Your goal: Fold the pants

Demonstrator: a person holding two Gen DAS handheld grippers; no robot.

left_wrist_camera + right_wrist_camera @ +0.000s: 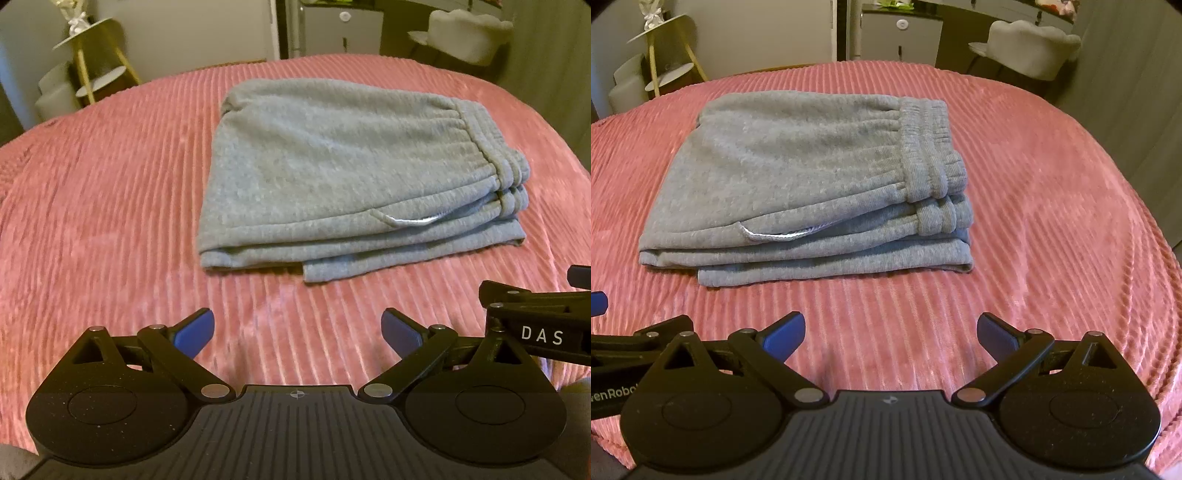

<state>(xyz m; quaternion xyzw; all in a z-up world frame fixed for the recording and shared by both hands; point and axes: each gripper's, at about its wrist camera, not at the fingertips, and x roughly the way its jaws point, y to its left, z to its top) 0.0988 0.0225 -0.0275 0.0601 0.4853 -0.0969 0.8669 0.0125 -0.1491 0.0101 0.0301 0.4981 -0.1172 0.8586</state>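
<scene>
Both hand-held grippers, left point(297, 329) and right point(891, 332), are wide open and hold nothing, above the pink ribbed bedspread point(1052, 221). Folded grey sweatpants point(798, 184) lie on it, ahead of them.

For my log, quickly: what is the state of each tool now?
Left tool: open, holding nothing.
Right tool: open, holding nothing; grey pants lie folded ahead.
</scene>
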